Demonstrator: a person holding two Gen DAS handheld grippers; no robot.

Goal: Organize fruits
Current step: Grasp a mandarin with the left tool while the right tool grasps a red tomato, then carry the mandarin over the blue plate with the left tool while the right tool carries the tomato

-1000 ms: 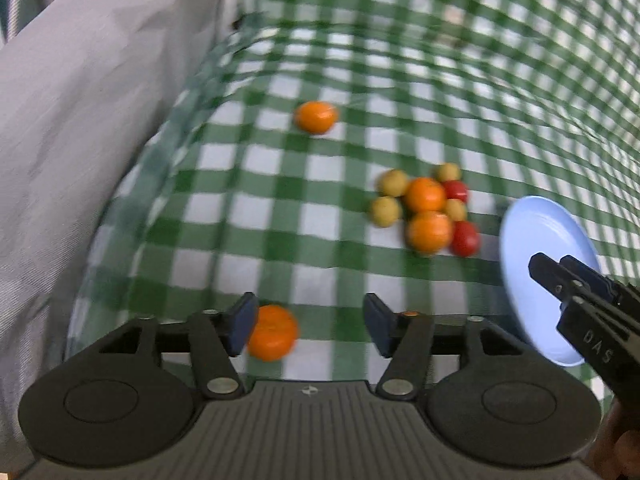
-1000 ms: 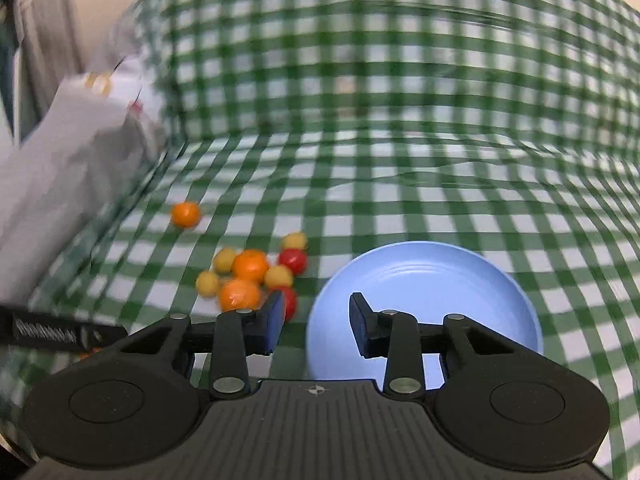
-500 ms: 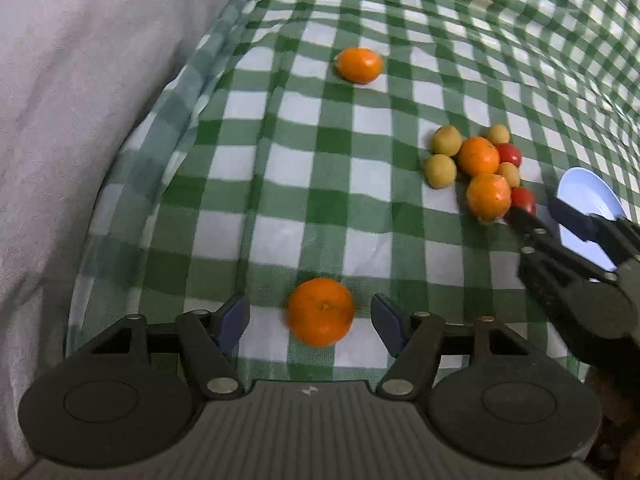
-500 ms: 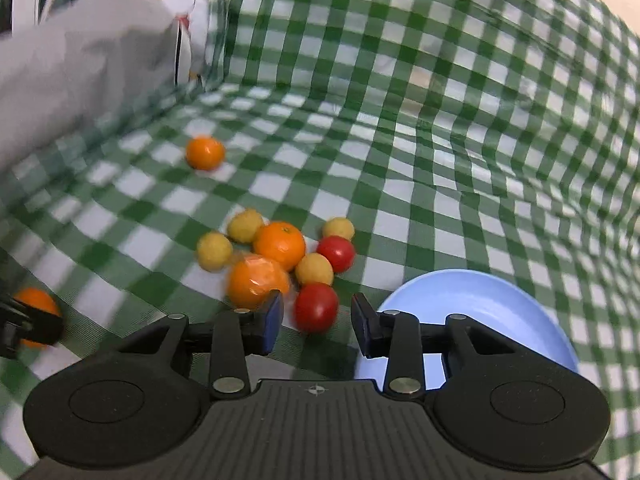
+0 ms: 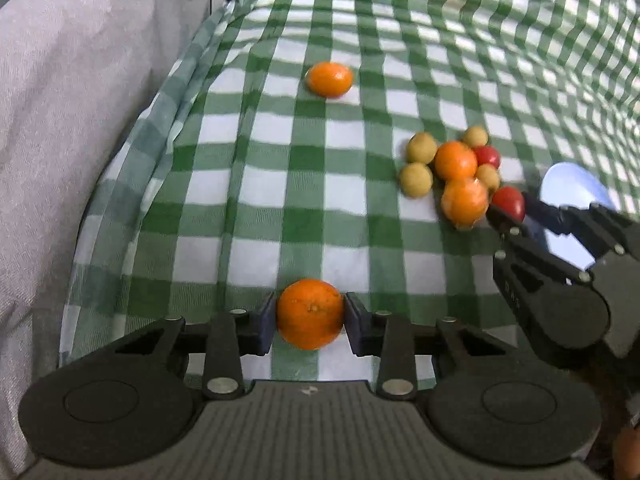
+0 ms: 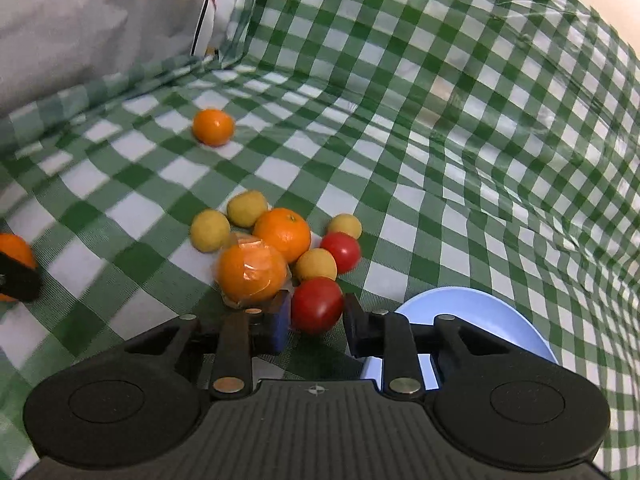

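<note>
My left gripper [image 5: 310, 316] is shut on an orange [image 5: 310, 313] resting on the green checked cloth. My right gripper [image 6: 316, 314] has its jaws around a red tomato [image 6: 317, 304], both pads close to it; contact is unclear. That tomato also shows in the left wrist view [image 5: 509, 202]. It lies at the near edge of a fruit cluster: two oranges [image 6: 282, 234], a second tomato [image 6: 342, 251] and several small yellow fruits [image 6: 209, 230]. A lone orange [image 6: 213, 127] lies farther back. The blue plate [image 6: 480, 312] sits to the right of the right gripper.
A grey fabric cushion [image 5: 80, 100] rises along the left side of the cloth. The checked cloth [image 6: 440, 140] climbs up behind and to the right. A white bag [image 6: 216, 8] stands at the back left corner.
My left gripper closed on the near orange. My right gripper moved left from the plate to the fruit cluster and took the red tomato between its jaws.
</note>
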